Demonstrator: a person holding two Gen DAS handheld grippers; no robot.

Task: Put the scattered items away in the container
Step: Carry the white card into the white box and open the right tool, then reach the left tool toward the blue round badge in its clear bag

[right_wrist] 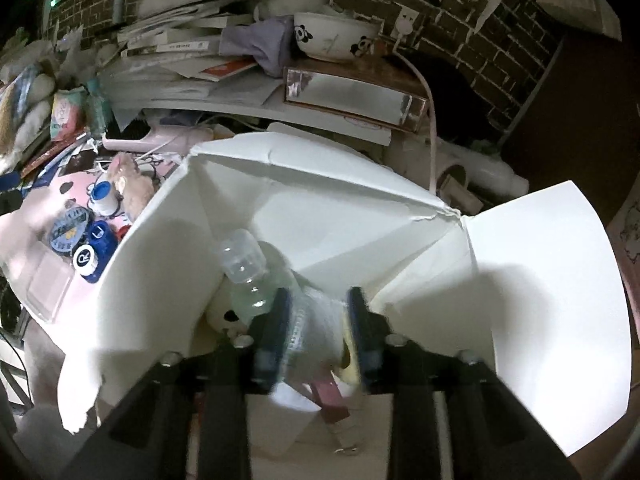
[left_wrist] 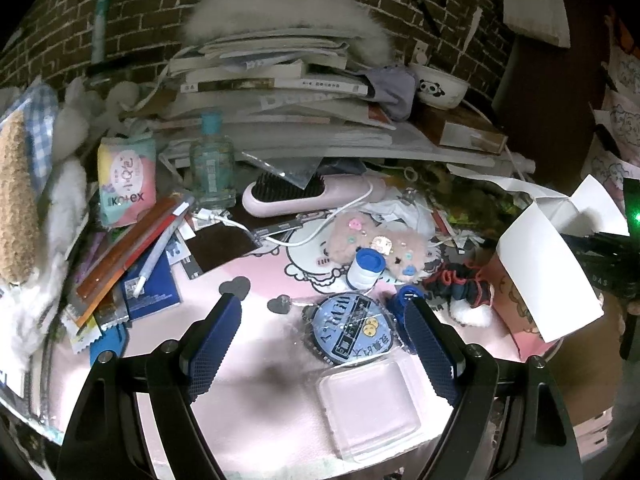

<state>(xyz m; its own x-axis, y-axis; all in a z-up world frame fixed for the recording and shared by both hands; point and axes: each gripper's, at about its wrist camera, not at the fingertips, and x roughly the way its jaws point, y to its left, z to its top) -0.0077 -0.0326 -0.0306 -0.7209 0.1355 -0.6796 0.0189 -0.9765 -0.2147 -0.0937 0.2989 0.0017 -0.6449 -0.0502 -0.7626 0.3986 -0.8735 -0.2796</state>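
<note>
The pastel packet (left_wrist: pixel 127 181) reads "kotex"; the blue lens case (right_wrist: pixel 93 255) caps show "R" and "L".

— What are those tools like?
— The left gripper (left_wrist: pixel 322 316) has black angular arms, silver screws at the joints, and dark blue fingers (left_wrist: pixel 212 344) with a cross-hatched grip.
— And the other?
— The right gripper (right_wrist: pixel 320 312) looks the same, though blurred.

Background clutter behind the desk.
A panda bowl (right_wrist: pixel 334 36) is sitting upper centre on stacked books (left_wrist: pixel 276 76), and a brick wall (left_wrist: pixel 132 12) is filling the frame's top.
</note>
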